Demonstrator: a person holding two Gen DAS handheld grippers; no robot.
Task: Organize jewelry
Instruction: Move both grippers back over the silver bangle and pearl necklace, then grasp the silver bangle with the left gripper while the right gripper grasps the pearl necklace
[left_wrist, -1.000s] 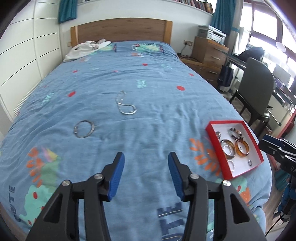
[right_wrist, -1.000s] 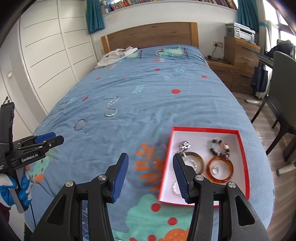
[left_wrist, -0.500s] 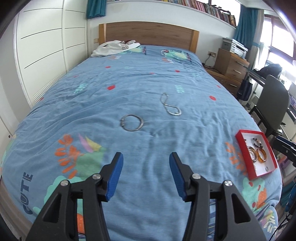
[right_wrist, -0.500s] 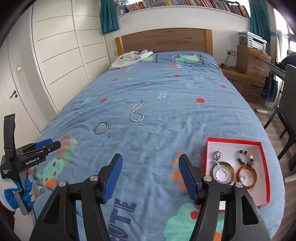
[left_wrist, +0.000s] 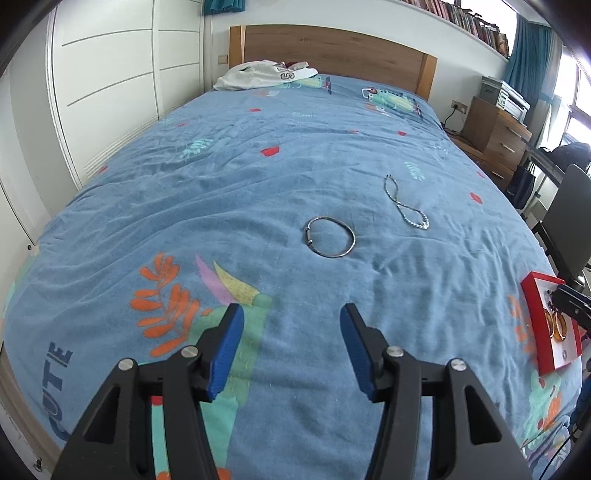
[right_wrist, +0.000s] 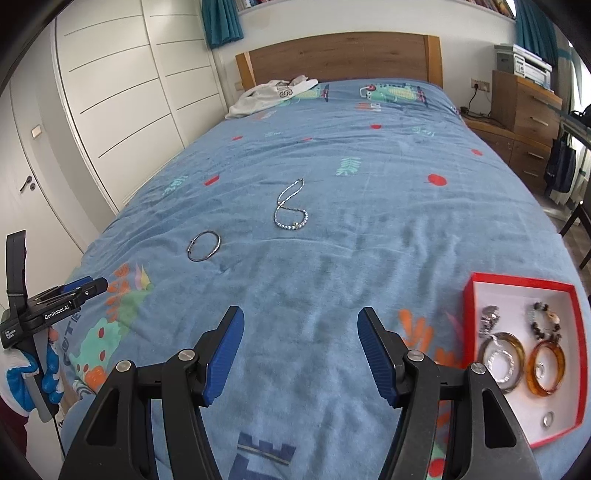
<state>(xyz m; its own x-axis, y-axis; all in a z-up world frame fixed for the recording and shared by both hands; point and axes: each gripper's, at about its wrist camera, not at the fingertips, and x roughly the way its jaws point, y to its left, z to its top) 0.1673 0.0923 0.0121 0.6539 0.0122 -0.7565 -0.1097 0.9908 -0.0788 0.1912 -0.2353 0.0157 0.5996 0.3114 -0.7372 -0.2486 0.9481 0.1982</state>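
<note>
On the blue bedspread lie a thin silver bangle and, to its right, a beaded silver necklace. A red box near the bed's right front corner holds an amber bangle, a brown bangle, a bead bracelet and a small ring. My left gripper hovers short of the silver bangle, its jaws opening with nothing between them. My right gripper is open and empty, left of the box and well short of the necklace.
A white garment lies by the wooden headboard. White wardrobe doors run along the bed's left side. A wooden dresser and a dark chair stand to the right. A gloved hand holds the left gripper.
Both views have swung left across the bed: bangle and necklace now sit nearer the middle, the red box has slid to the right edge. Both pairs of jaws stand wider.
</note>
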